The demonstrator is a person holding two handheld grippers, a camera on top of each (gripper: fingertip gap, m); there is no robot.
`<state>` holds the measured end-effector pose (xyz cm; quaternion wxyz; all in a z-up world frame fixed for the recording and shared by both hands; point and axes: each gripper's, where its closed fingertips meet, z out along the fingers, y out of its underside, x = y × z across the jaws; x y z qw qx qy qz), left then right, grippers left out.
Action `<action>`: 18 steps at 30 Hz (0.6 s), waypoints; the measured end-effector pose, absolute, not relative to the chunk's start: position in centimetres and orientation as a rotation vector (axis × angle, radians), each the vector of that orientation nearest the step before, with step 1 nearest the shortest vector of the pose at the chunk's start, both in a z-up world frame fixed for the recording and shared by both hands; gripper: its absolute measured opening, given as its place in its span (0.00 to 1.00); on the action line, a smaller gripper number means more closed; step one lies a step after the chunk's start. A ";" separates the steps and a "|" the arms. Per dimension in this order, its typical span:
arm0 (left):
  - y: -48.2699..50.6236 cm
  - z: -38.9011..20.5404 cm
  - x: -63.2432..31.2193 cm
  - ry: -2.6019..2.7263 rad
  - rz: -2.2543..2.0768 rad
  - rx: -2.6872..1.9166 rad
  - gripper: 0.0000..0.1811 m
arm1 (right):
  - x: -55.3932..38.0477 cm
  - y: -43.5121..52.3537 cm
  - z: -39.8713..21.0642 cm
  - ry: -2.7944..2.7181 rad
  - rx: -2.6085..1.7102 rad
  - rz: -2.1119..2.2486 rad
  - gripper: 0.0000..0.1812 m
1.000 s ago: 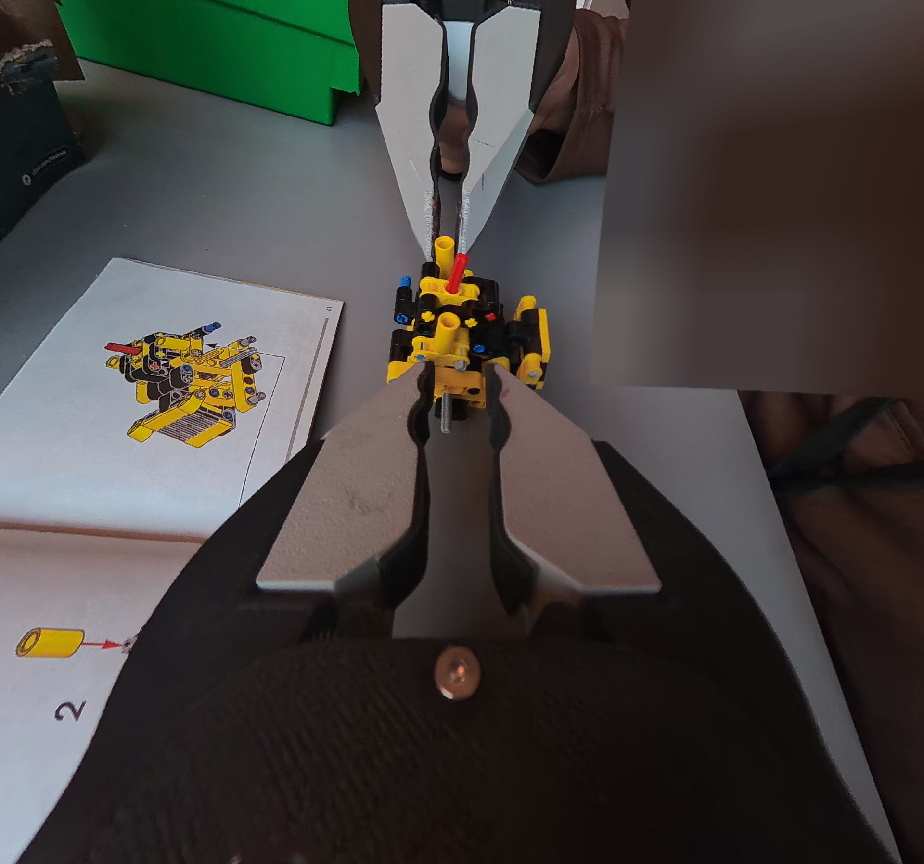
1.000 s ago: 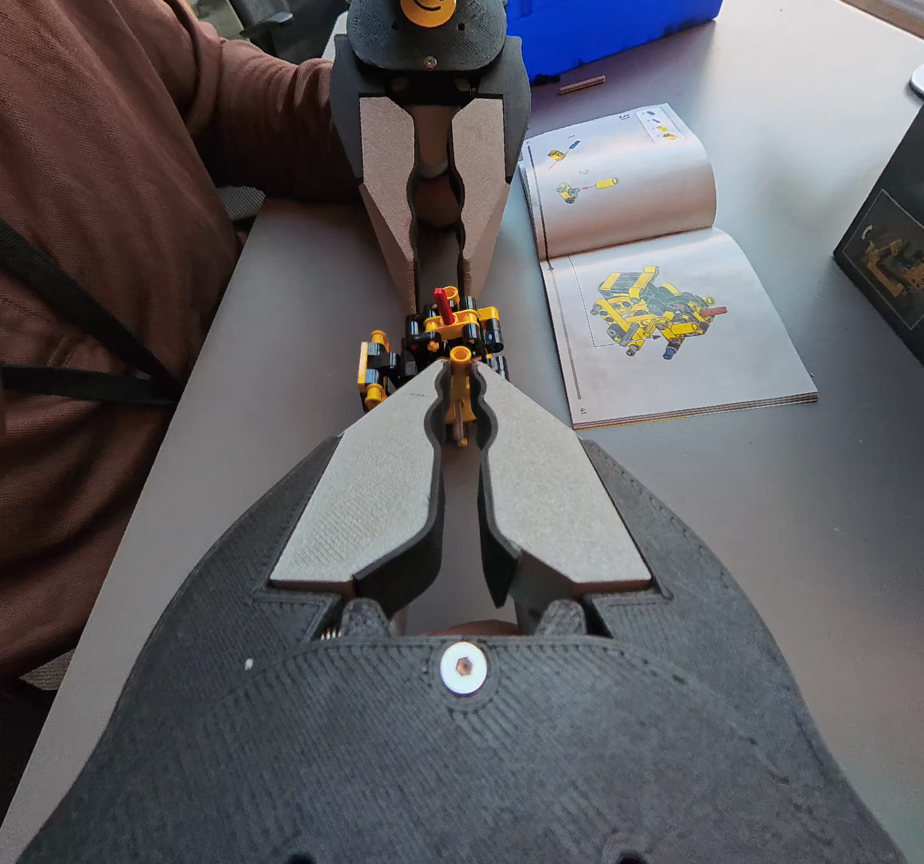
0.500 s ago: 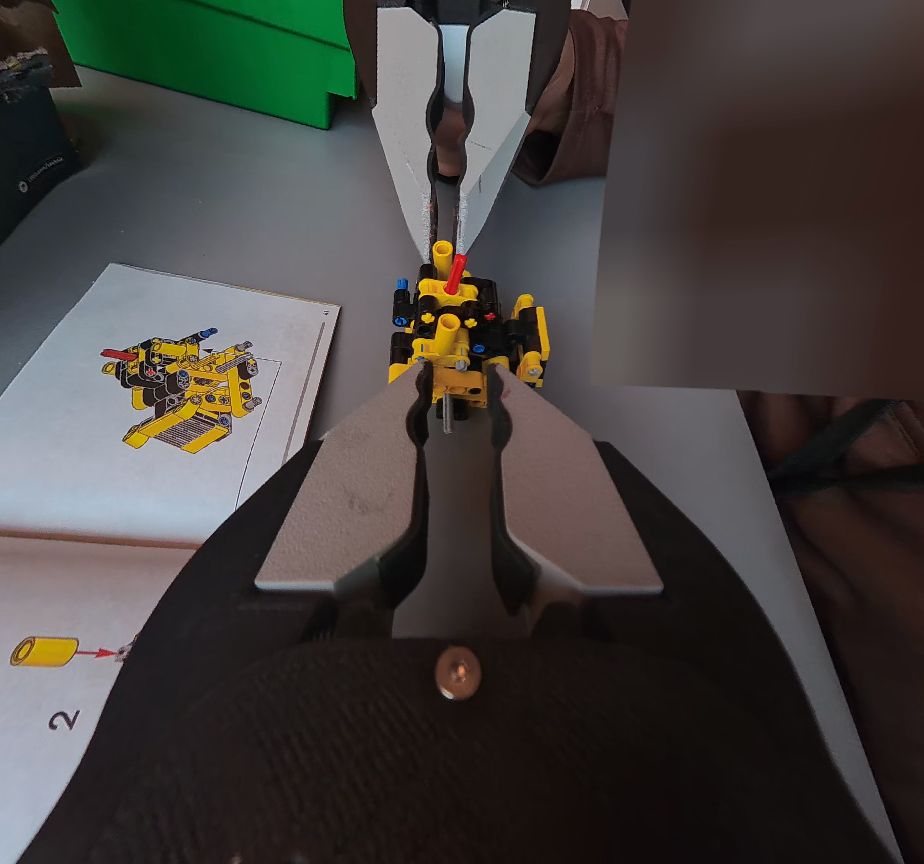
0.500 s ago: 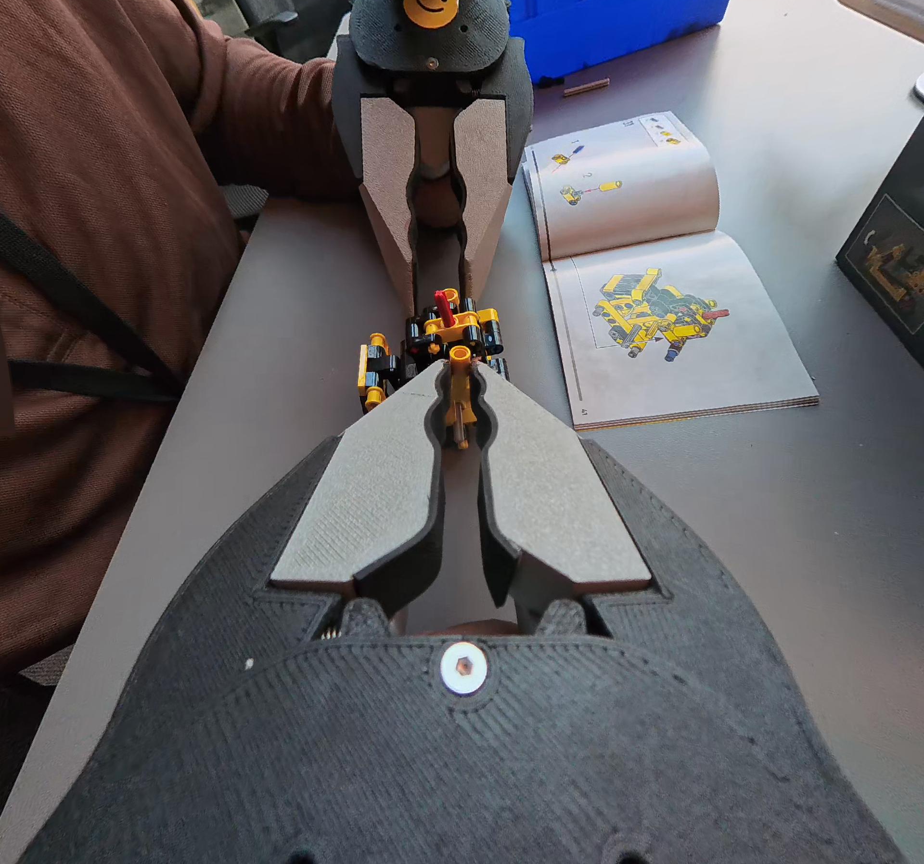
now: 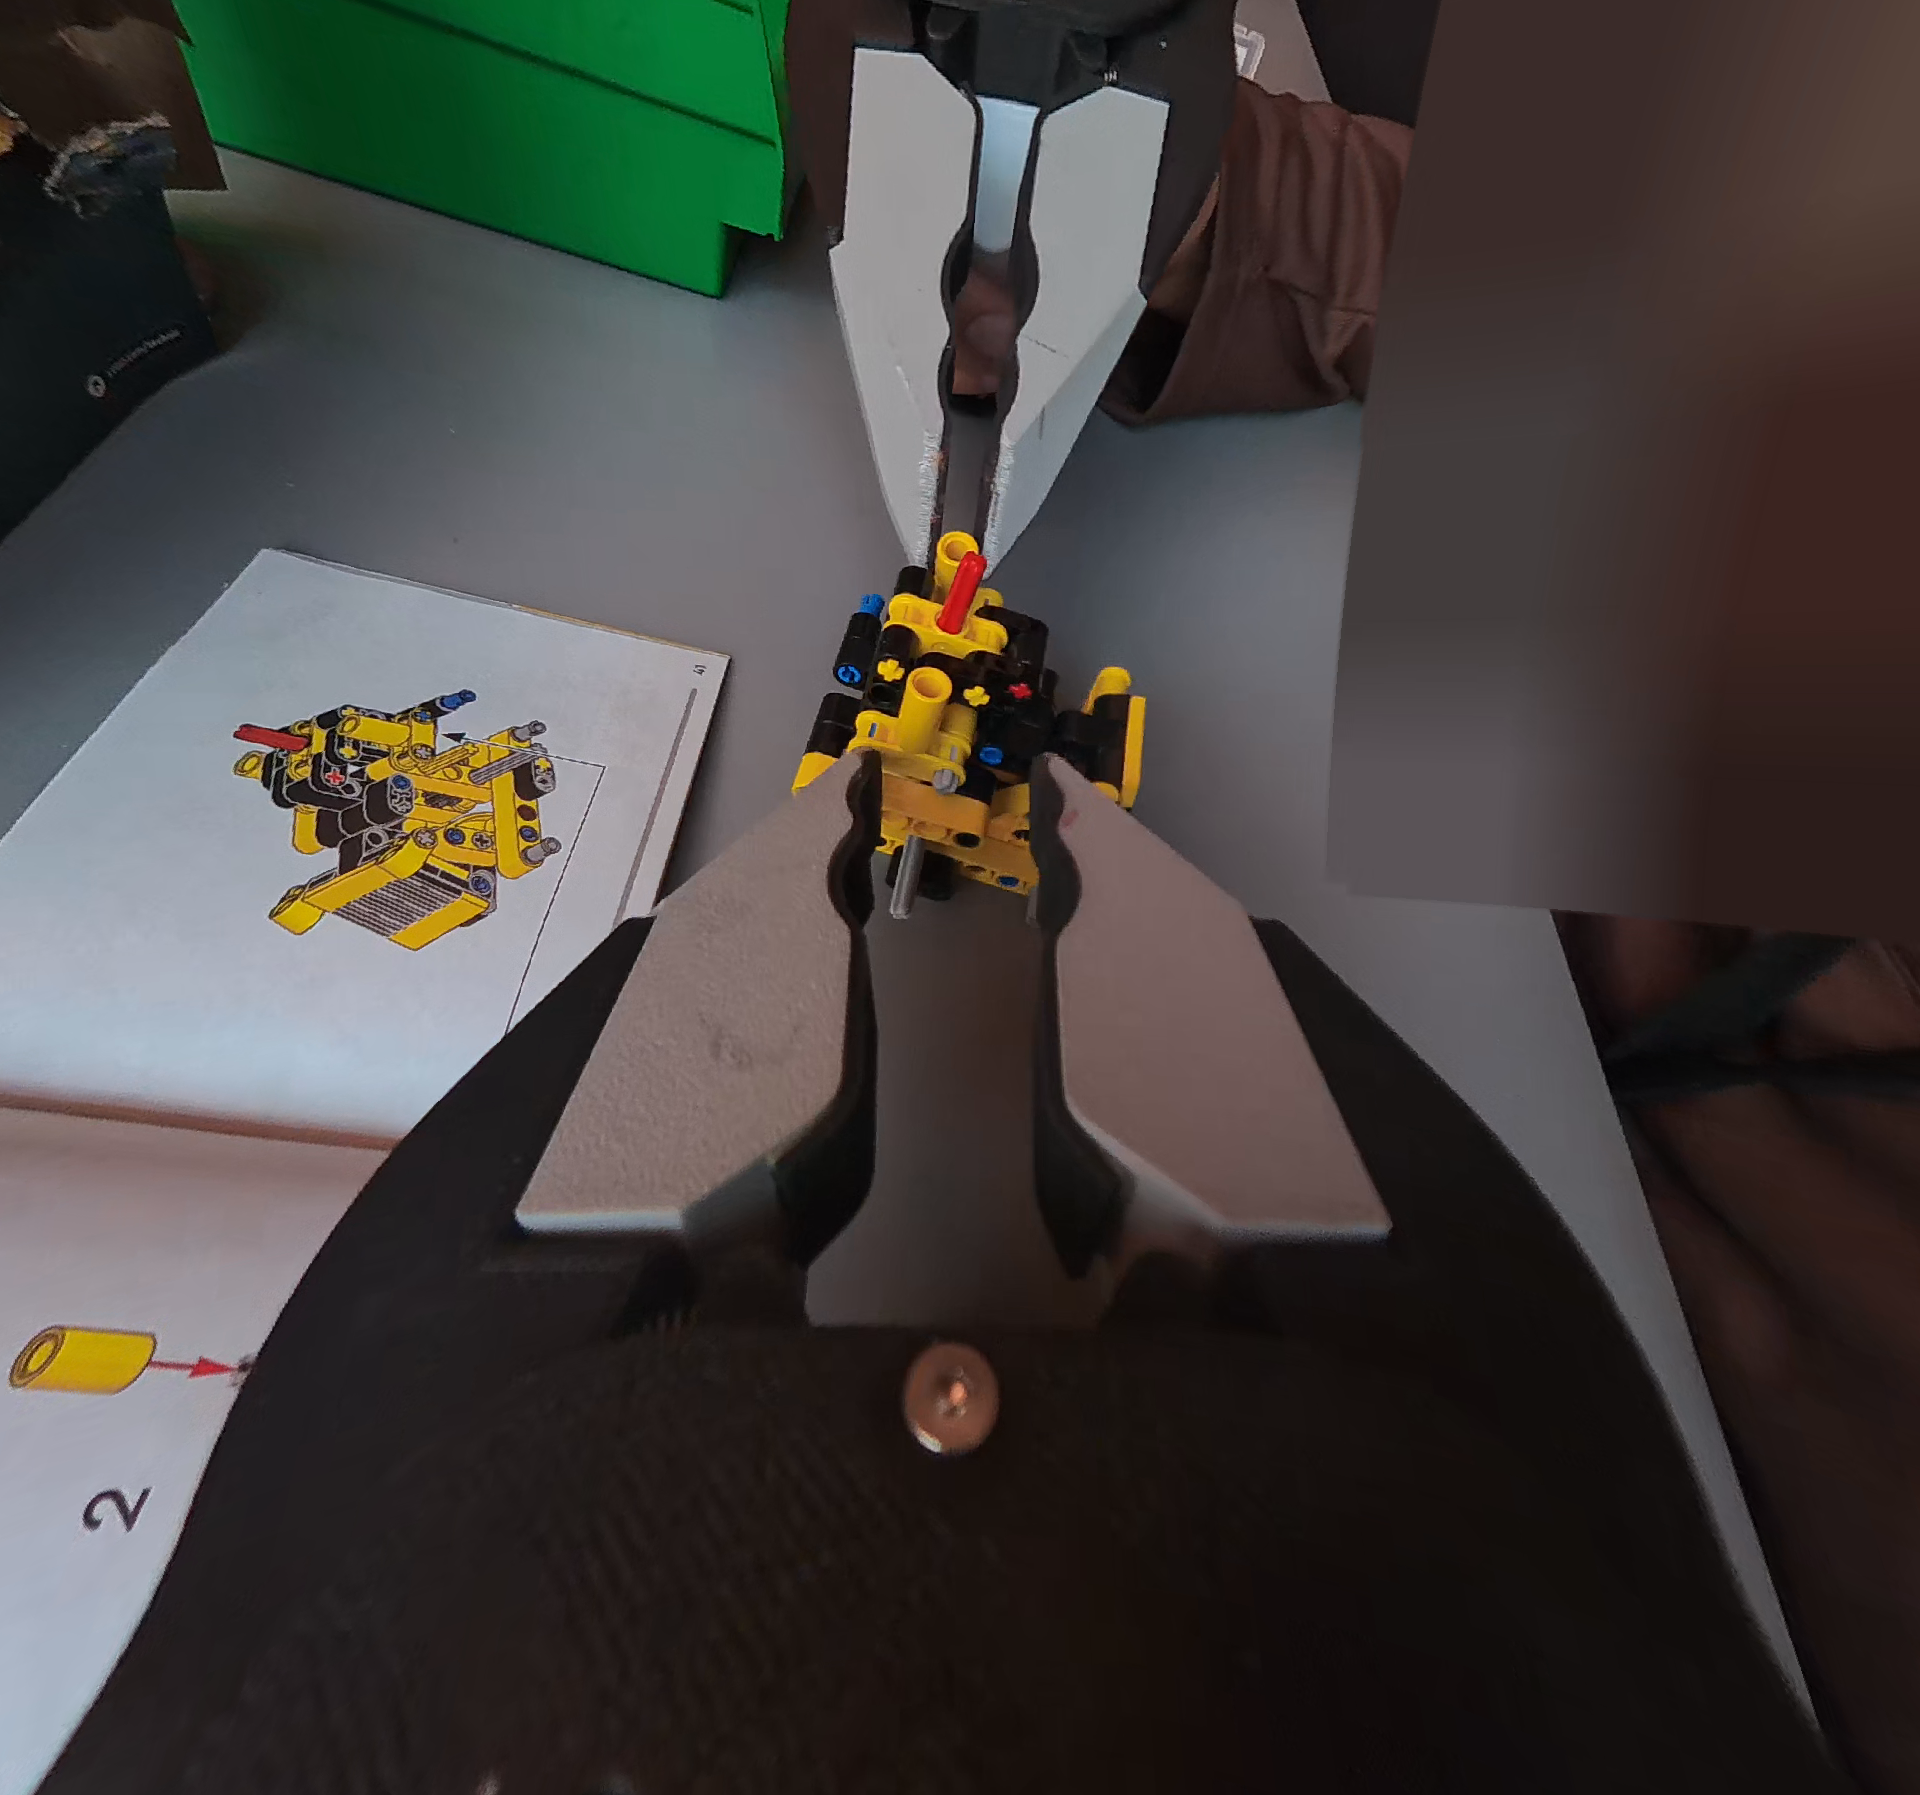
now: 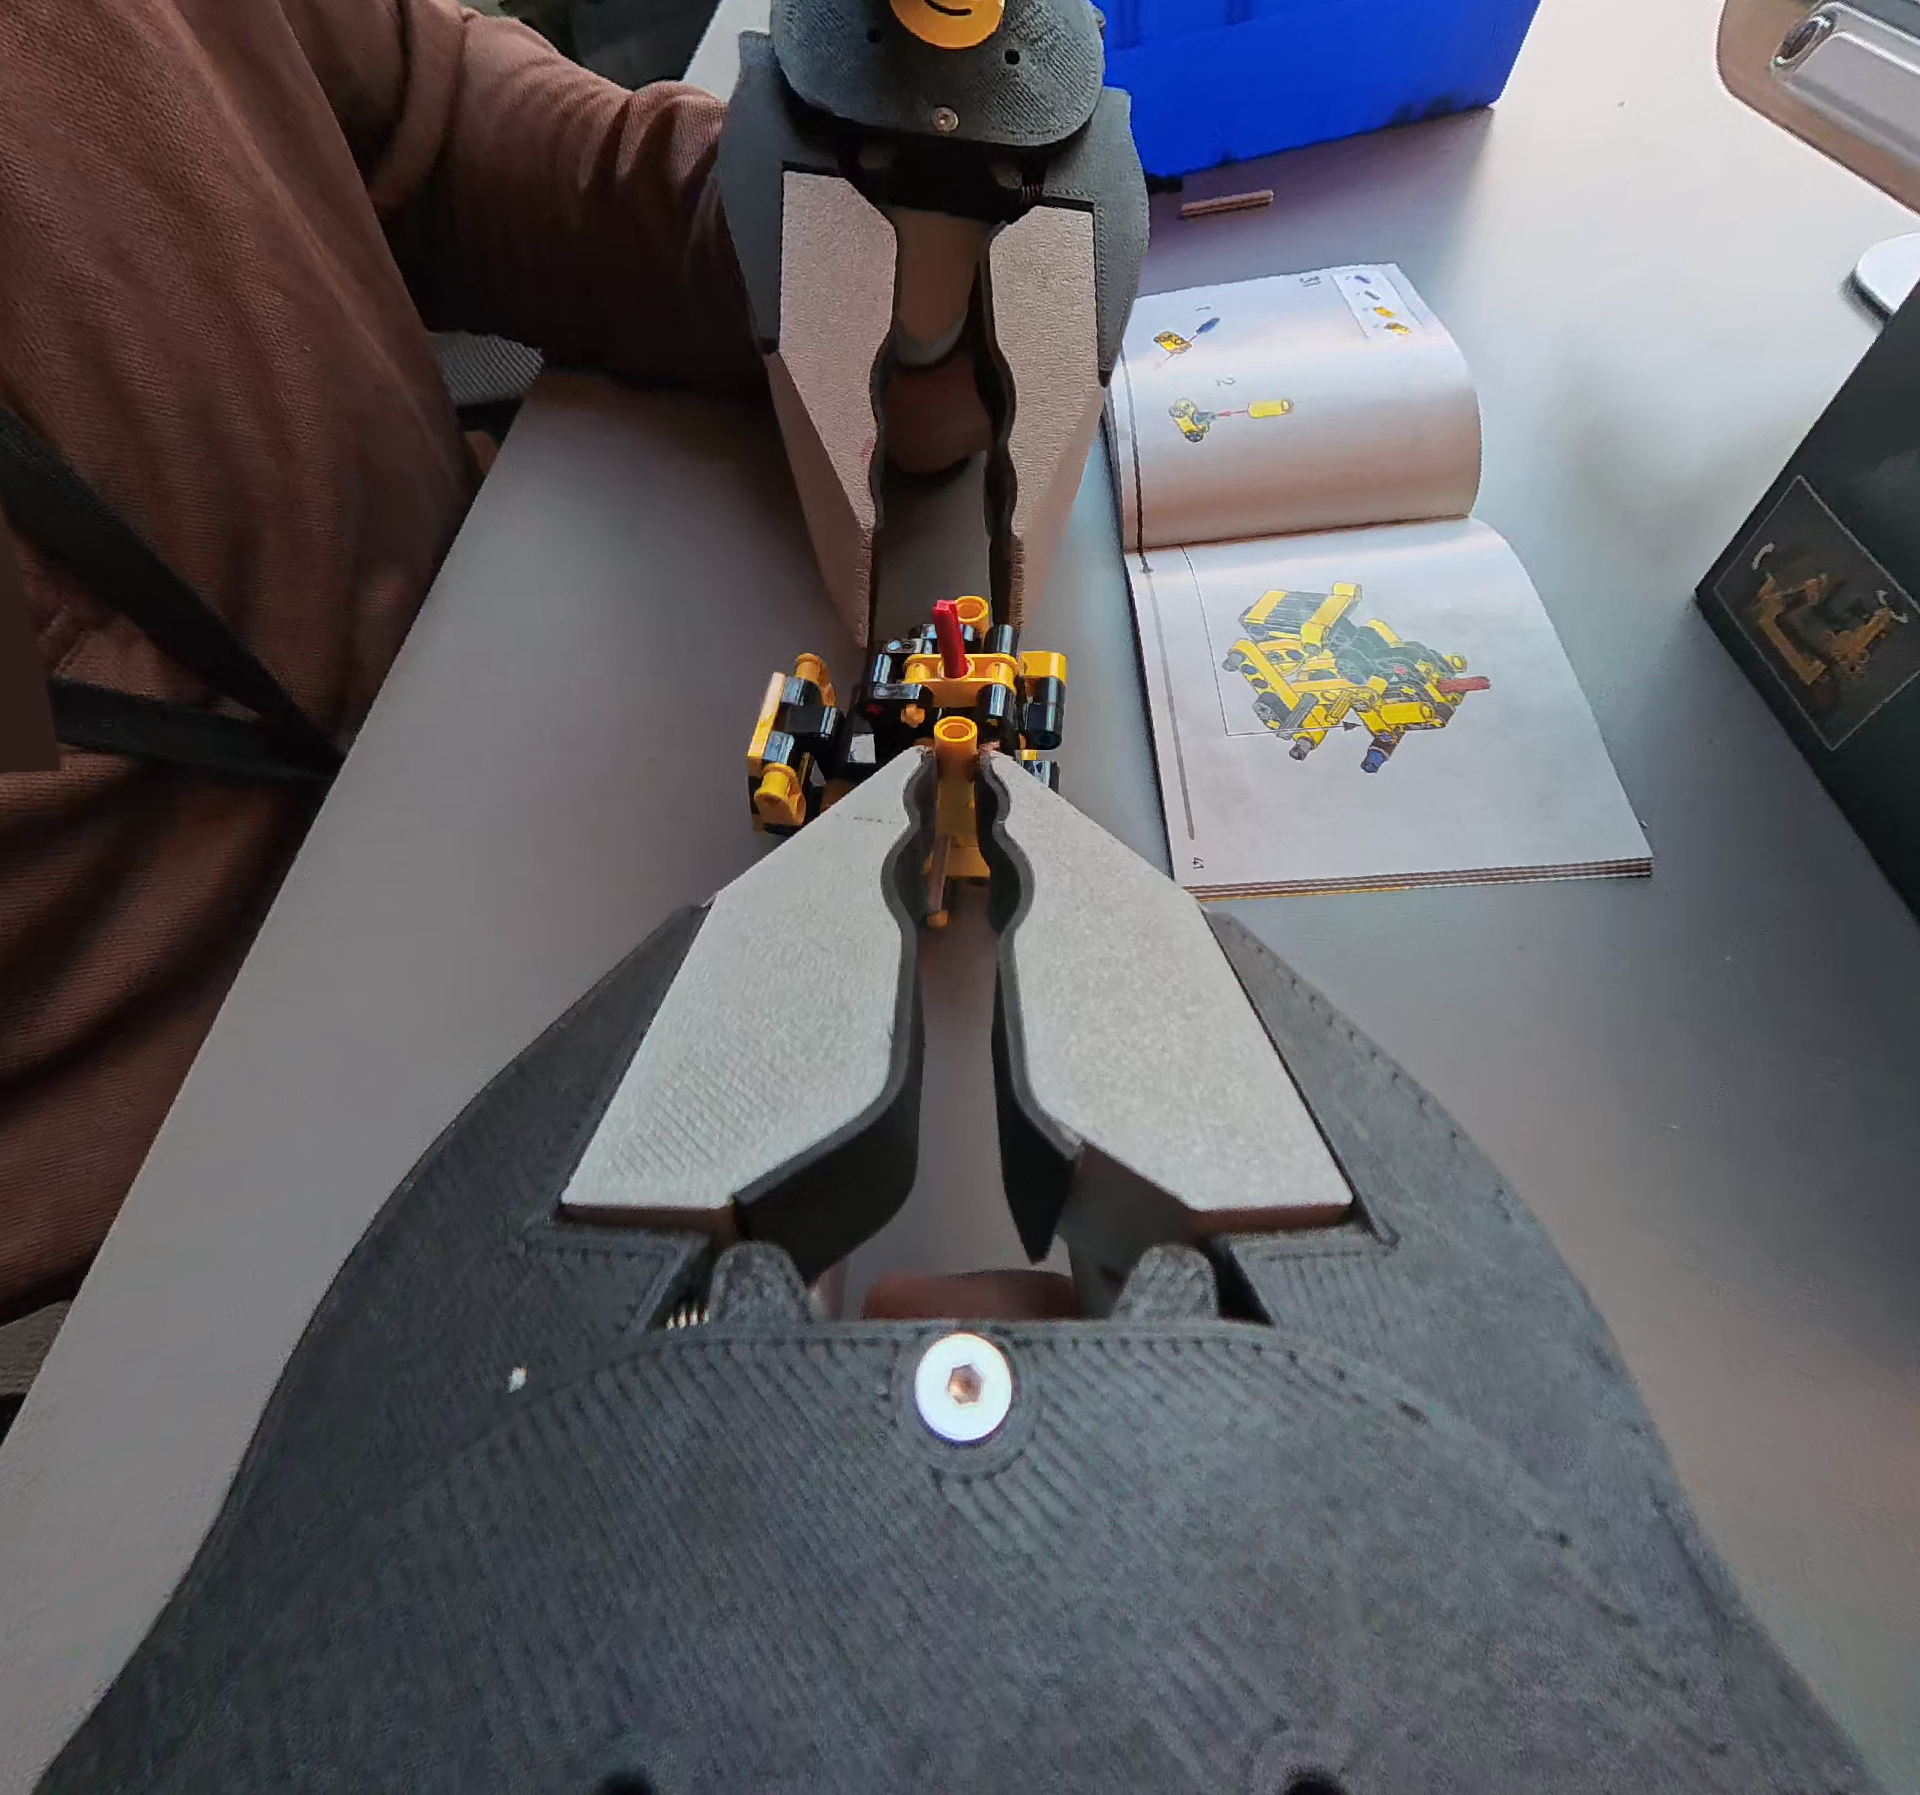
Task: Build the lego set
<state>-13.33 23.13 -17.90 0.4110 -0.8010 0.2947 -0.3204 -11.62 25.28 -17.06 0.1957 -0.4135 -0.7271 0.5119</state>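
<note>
A small yellow and black lego model (image 5: 935, 706) with a red pin (image 5: 961, 587) sticking up stands on the grey table (image 5: 520, 436) between my two grippers, which face each other. My left gripper (image 5: 956, 774) is shut on the sides of the model's near end, where a grey axle (image 5: 906, 872) pokes out. My right gripper (image 6: 953, 760) is shut on a yellow tube piece (image 6: 954, 737) at the opposite end of the model (image 6: 935, 685). The right gripper also shows in the left wrist view (image 5: 966, 540), and the left gripper in the right wrist view (image 6: 940, 618).
An open instruction booklet (image 5: 260, 810) lies beside the model, also in the right wrist view (image 6: 1351, 706). A green bin (image 5: 468, 62) and a blue bin (image 6: 1299, 10) stand at the table's ends. A black box (image 6: 1829, 623) is beyond the booklet. A person's brown sleeve (image 6: 208, 291) is along the table edge. Left and right tips are no more than a few centimetres apart.
Almost nothing: both grippers keep the same hold on the model and the views shift only slightly.
</note>
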 end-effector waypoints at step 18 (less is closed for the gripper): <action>23.9 -17.7 -13.2 0.829 -0.773 -2.018 0.22 | -11.7 25.2 -17.2 -2.031 -1.172 1.413 0.02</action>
